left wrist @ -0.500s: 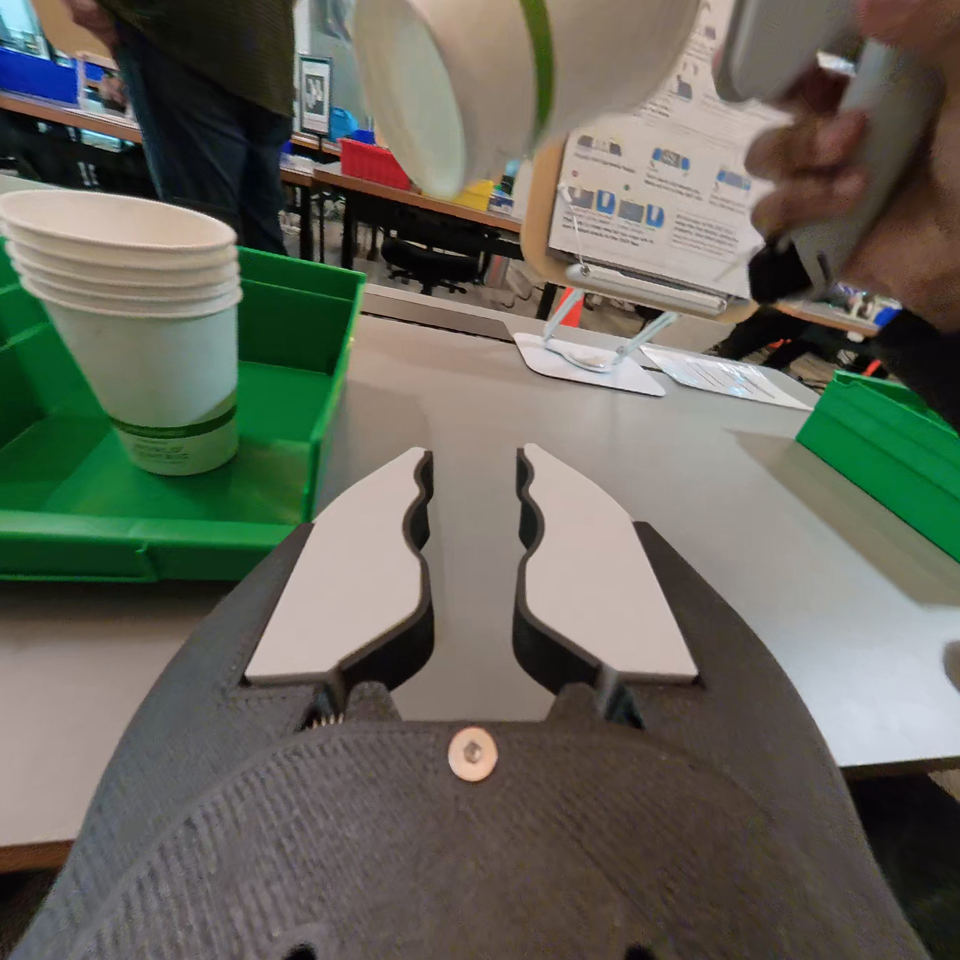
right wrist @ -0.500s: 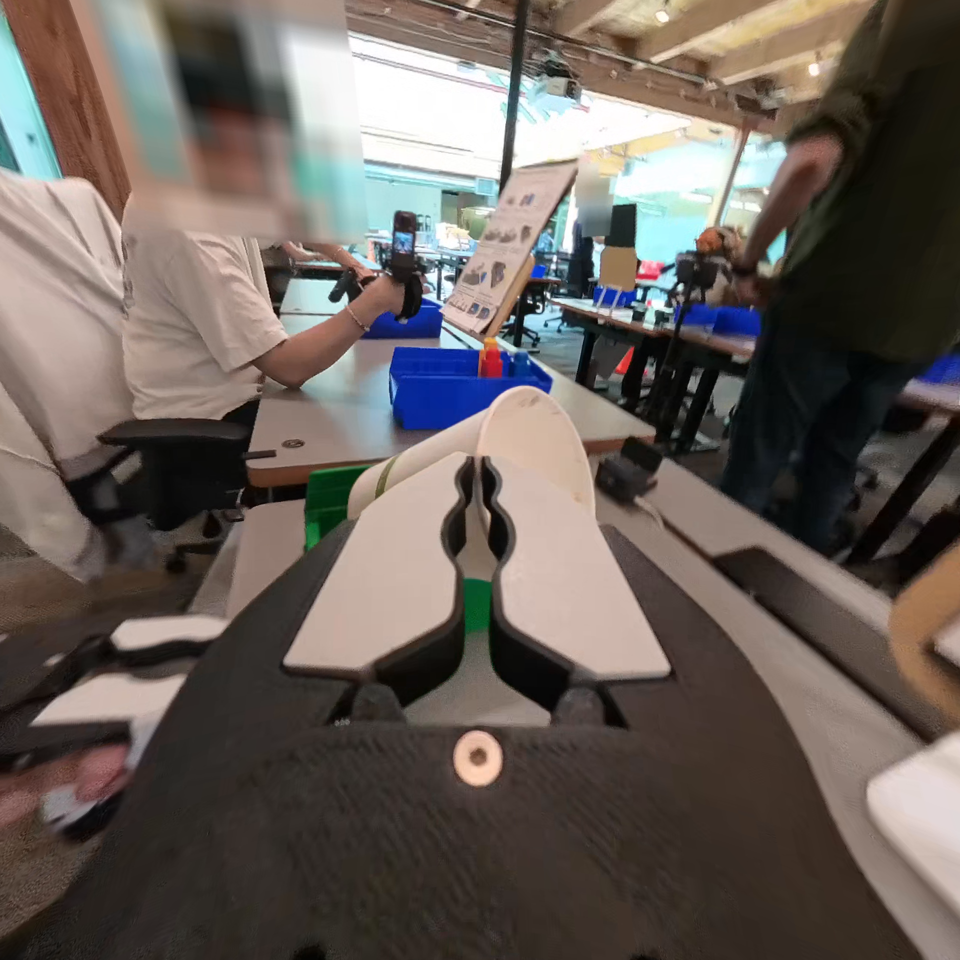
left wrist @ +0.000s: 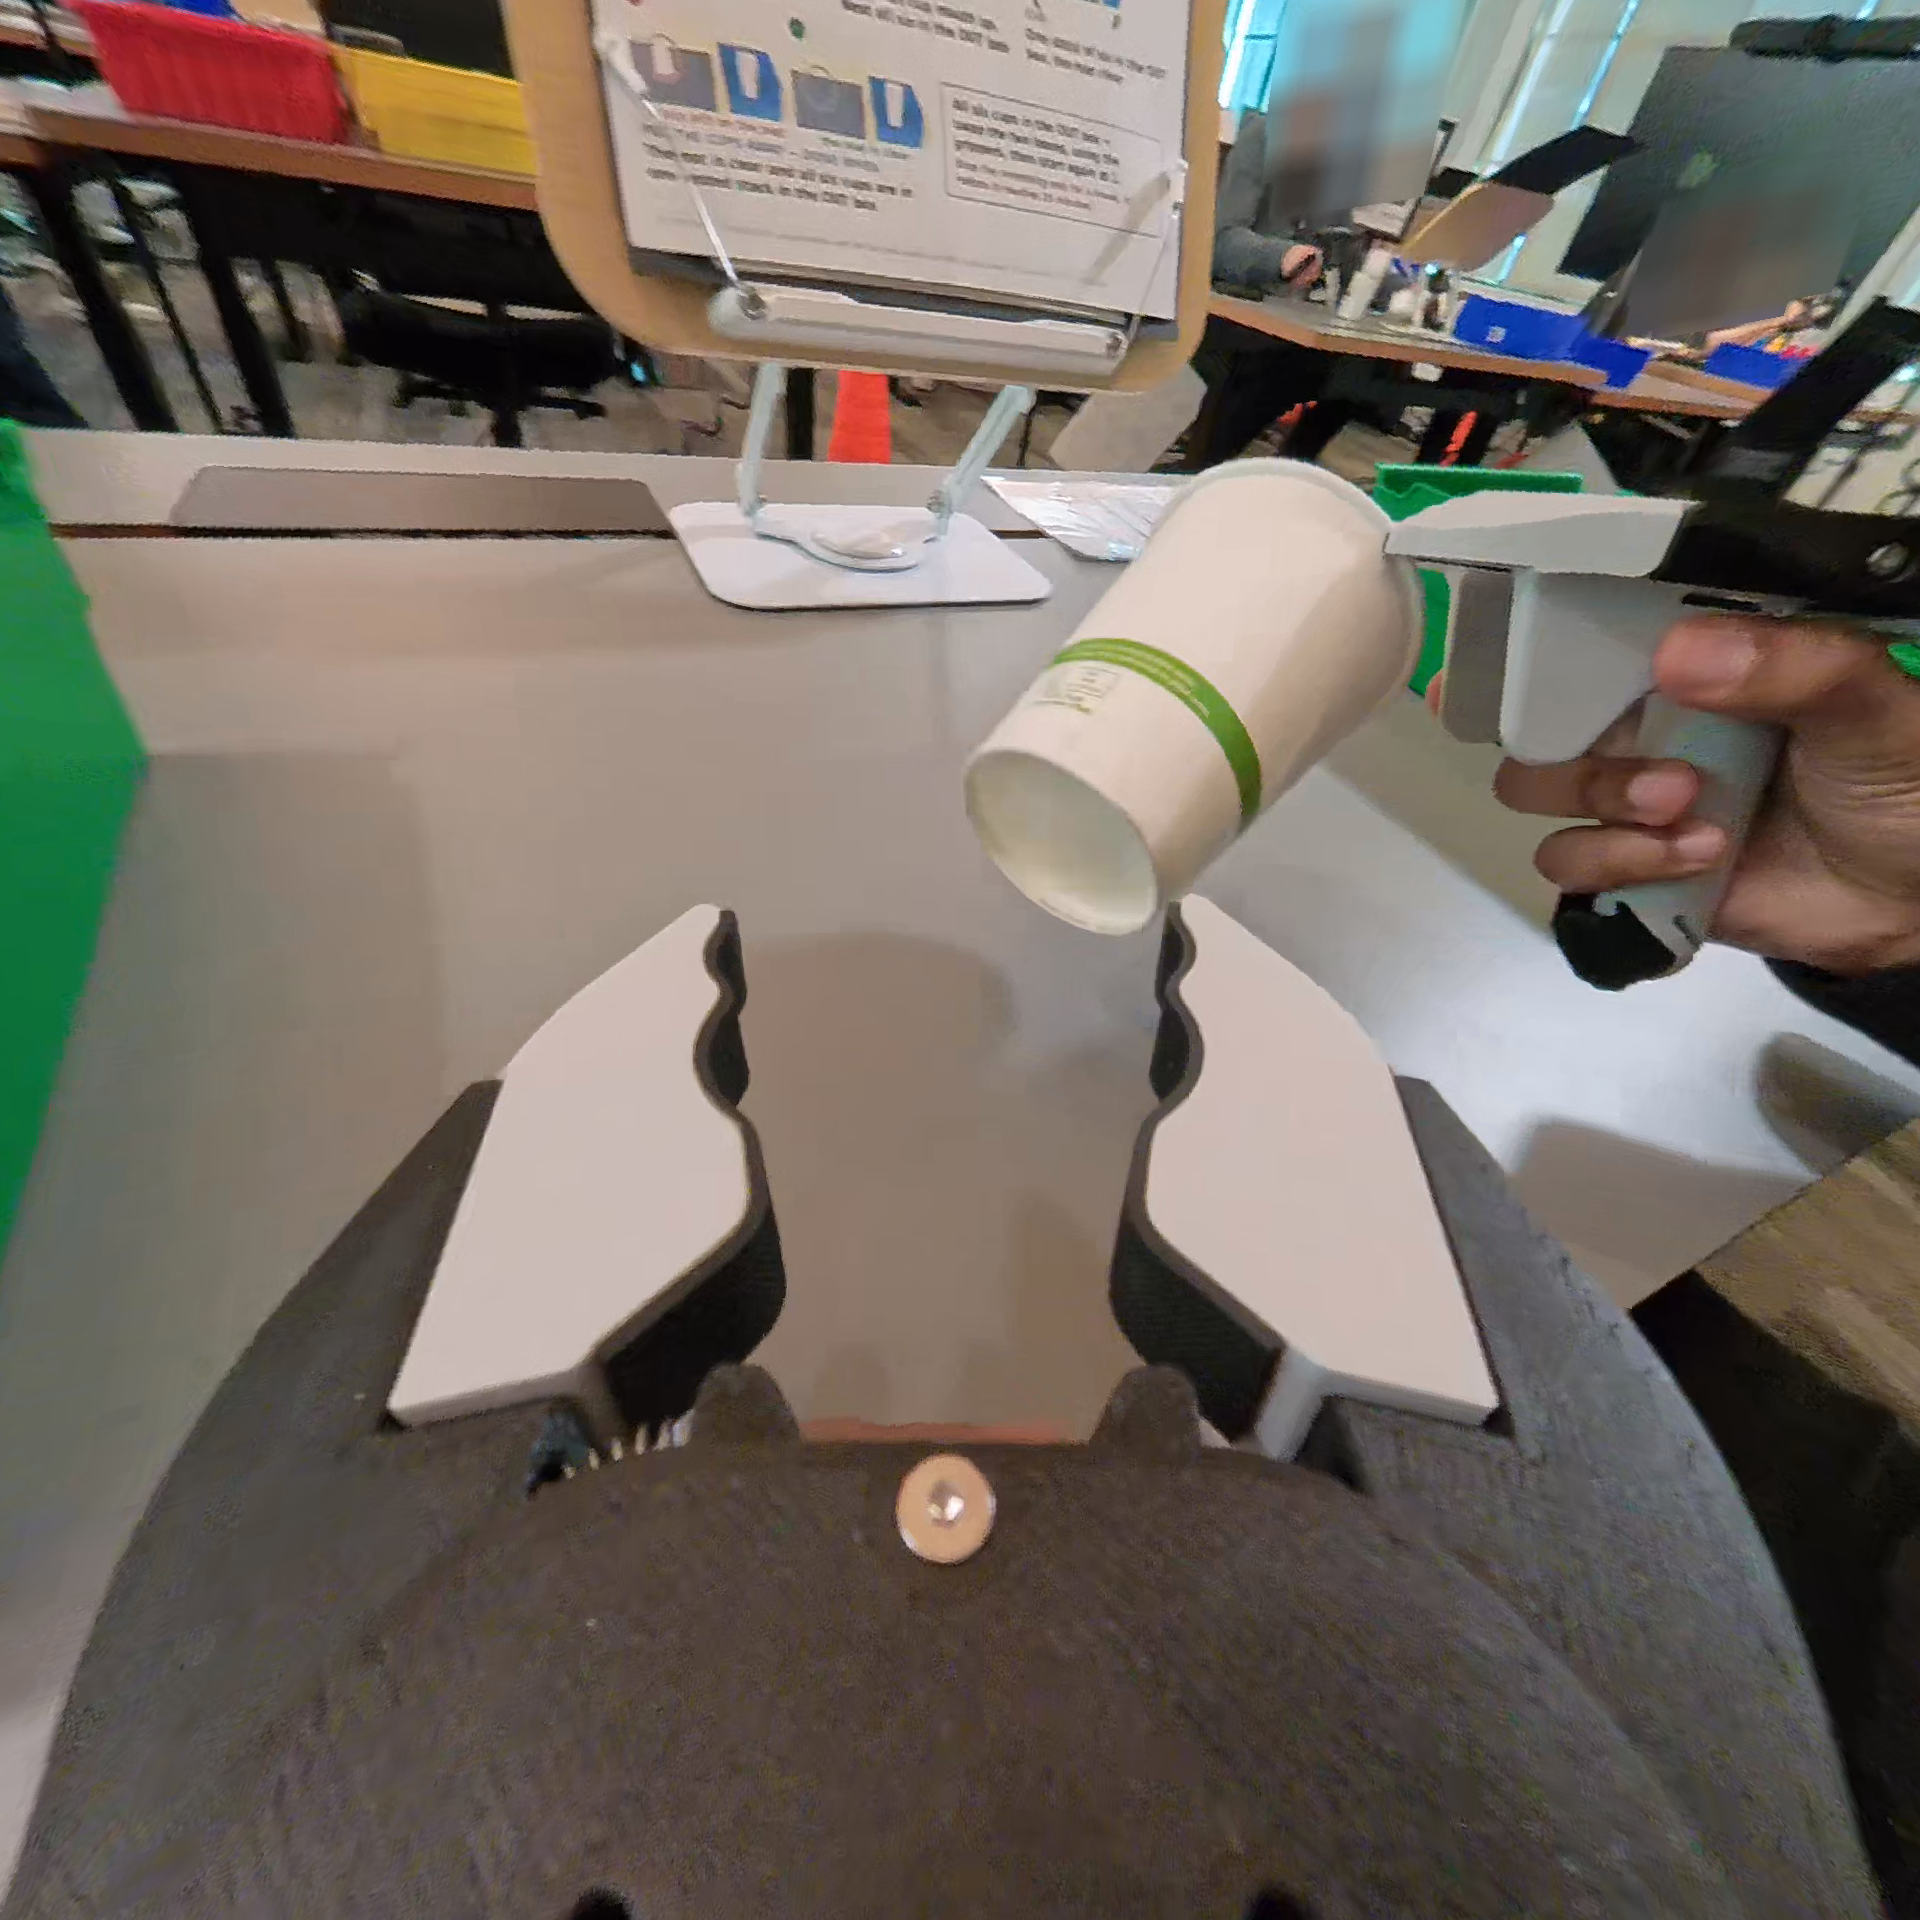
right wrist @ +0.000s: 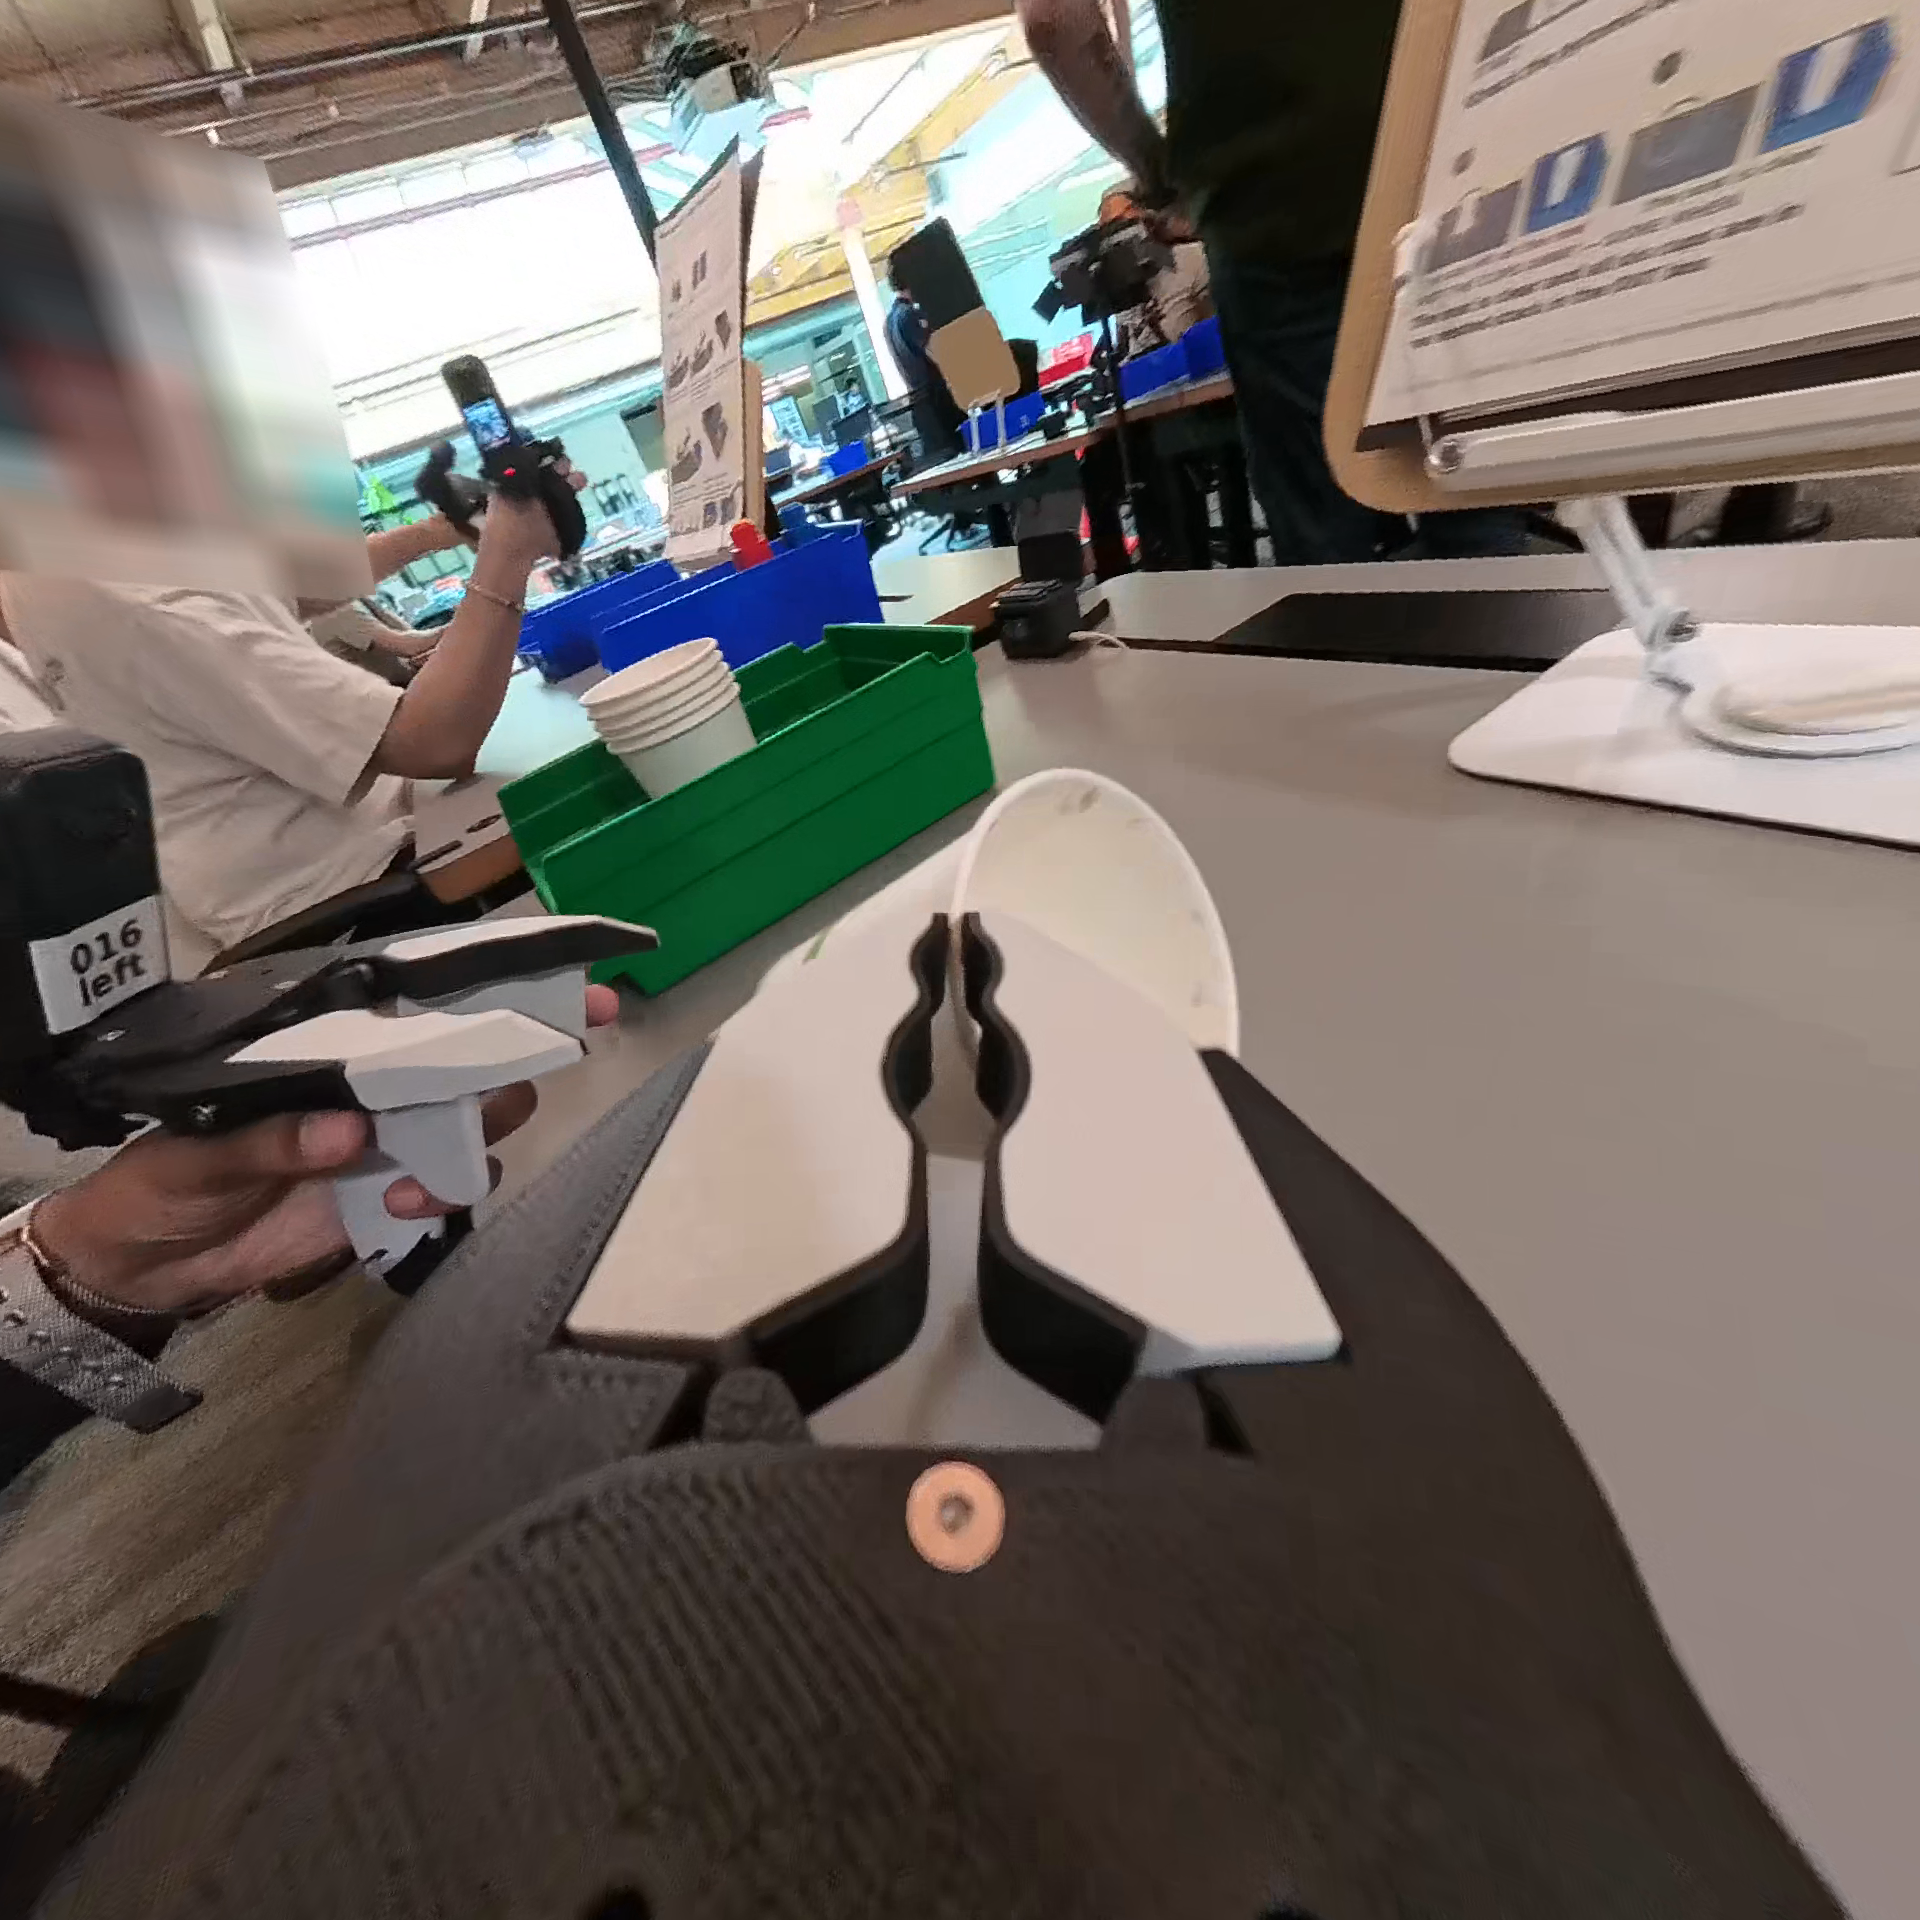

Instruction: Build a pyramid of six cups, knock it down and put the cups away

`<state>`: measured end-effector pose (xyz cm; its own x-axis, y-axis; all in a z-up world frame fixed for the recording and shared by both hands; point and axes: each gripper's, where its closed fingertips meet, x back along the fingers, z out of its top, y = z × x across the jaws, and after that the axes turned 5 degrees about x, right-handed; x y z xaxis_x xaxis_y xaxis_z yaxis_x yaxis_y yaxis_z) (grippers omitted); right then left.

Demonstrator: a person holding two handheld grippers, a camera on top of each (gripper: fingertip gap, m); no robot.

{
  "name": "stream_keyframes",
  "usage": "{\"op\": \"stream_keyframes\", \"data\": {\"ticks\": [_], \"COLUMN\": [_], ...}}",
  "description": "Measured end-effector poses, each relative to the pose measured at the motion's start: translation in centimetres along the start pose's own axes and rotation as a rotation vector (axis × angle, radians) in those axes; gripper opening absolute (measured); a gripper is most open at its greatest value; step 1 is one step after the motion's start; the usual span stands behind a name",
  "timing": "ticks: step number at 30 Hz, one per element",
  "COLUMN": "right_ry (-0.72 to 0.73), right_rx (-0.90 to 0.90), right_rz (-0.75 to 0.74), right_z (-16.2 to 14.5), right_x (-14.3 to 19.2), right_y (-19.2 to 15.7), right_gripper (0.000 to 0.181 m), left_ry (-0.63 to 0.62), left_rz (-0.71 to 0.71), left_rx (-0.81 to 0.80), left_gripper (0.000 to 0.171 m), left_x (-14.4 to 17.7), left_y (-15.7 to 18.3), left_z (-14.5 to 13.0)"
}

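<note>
My right gripper [right wrist: 951,923] is shut on the rim of a white paper cup [right wrist: 1101,904] with a green band. It holds the cup tilted above the grey table [right wrist: 1455,1039]. In the left wrist view the cup [left wrist: 1195,696] hangs just ahead of and above my right fingertip, its base turned toward the camera, with the right gripper [left wrist: 1397,545] clamped on its rim. My left gripper [left wrist: 945,914] is open wide and empty, low over the table [left wrist: 520,779]. It also shows in the right wrist view [right wrist: 618,992], held in a hand at the left.
A green bin [right wrist: 779,862] at the left holds a stack of white paper cups [right wrist: 670,717]; its wall shows in the left wrist view [left wrist: 52,727]. A document stand [left wrist: 894,156] with a white base [left wrist: 862,561] stands at the back. Another green bin [left wrist: 1475,488] sits far right. People sit and stand beyond.
My left gripper has opened wider and swung right, away from the bin with the cup stack. My right gripper has brought the cup down, close in front of the left gripper.
</note>
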<state>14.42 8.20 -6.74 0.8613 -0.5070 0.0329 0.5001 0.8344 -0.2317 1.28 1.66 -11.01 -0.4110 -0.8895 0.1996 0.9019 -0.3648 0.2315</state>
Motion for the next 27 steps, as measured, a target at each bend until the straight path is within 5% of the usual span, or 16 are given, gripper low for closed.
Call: {"op": "stream_keyframes", "data": {"ticks": [11,21,27], "right_ry": [0.143,0.273,0.306], "right_rx": [-0.226,-0.245,-0.297], "right_rz": [-0.087,-0.127,-0.122], "right_z": [0.1,1.5,1.8], "right_x": [4.9,8.6,9.7], "right_y": [3.1,3.0,3.0], "right_gripper": [0.003,0.003,0.003], "left_ry": [-0.137,-0.182,-0.248], "left_rz": [-0.291,-0.52,-0.528], "left_rx": [0.289,0.087,-0.104], "left_gripper": [0.083,0.086,0.086], "left_x": [-5.0,-7.0,-7.9], "left_y": [2.9,8.1,9.8], "left_z": [-0.8,-1.1,-3.2]}}
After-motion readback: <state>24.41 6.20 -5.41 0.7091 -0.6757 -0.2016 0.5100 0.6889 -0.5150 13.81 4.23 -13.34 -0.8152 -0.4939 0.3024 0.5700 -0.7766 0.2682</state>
